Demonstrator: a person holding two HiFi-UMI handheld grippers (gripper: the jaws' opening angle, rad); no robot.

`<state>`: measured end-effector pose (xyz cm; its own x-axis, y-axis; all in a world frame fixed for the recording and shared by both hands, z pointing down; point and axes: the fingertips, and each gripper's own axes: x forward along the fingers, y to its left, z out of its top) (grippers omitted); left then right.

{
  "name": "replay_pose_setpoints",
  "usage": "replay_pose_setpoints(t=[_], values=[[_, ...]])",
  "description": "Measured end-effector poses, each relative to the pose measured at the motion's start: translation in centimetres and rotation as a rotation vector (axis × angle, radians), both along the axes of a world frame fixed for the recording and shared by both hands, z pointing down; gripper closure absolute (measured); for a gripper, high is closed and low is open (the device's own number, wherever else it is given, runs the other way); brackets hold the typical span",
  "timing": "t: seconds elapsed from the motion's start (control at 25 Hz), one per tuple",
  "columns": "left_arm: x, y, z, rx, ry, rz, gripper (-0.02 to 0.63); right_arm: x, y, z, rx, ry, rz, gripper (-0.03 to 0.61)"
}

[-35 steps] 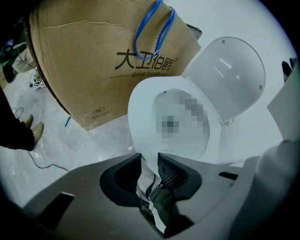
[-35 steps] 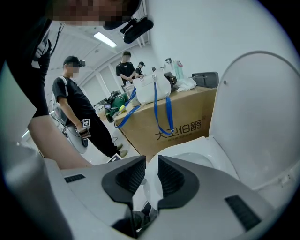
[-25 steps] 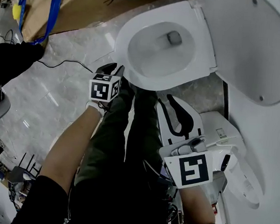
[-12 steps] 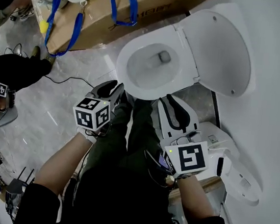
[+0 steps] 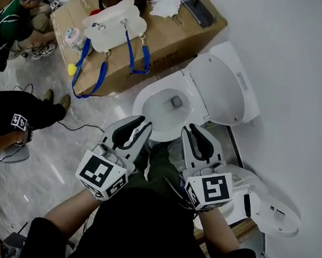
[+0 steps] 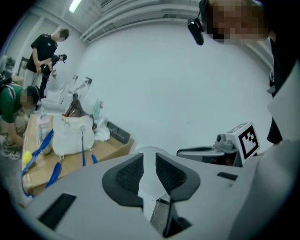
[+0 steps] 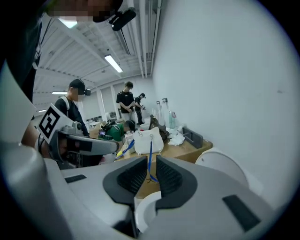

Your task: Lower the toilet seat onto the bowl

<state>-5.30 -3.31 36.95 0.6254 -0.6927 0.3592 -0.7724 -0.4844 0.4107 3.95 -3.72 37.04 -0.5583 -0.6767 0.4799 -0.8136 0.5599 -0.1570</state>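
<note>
In front of a white ceramic toilet bowl (image 5: 151, 112) set against a pale wall, a person is holding the left gripper (image 5: 139, 124) and the right gripper (image 5: 199, 132) side by side above their own legs. Both are pointing toward the bowl and neither is touching it. The hinged white plastic toilet seat (image 5: 218, 88) is standing raised behind the bowl, leaning back toward the wall. Whether a separate ring is already lying on the rim cannot be told.

Both pairs of jaws have just been closing and are now standing narrowly apart. Each gripper's own view shows nothing between them, only the toilet and a brown cardboard box (image 5: 178, 39) beyond.

The task appears to be at its approach step, with the seat untouched. The next move is likely calling for one gripper to reach across the bowl to the seat's upper edge. It would then be catching that edge with its jaws, tipping it forward past its balance point and easing it down rather than letting it drop.
</note>
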Motion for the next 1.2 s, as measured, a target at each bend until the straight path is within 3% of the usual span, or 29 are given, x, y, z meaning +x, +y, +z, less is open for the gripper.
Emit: replay_pose_setpoints(t=[0.2,0.4,0.56,0.92,1.2], values=[[1.6,1.3,-8.2,0.151,0.038,0.052,0.549,0.1,0.6,-6.1,0.088,-0.053,0.022,0.514],[2.8,3.4,-13.3,0.22,0.09,0.111,0.578,0.5,1.2,-11.7,0.172,-0.096,0.041,0.531],[3.0,3.6,-16.7,0.333,0.102,0.12,0.581,0.6,1.7,-14.5,0.227,-0.102,0.049,0.538],[3.2,3.6,-19.5,0.398,0.089,0.092,0.581,0.6,2.9,-17.0,0.309,-0.109,0.093,0.541],[3.1,4.3,-20.0,0.401,0.082,0.098,0.581,1.7,3.4,-17.8,0.316,-0.103,0.149,0.541]])
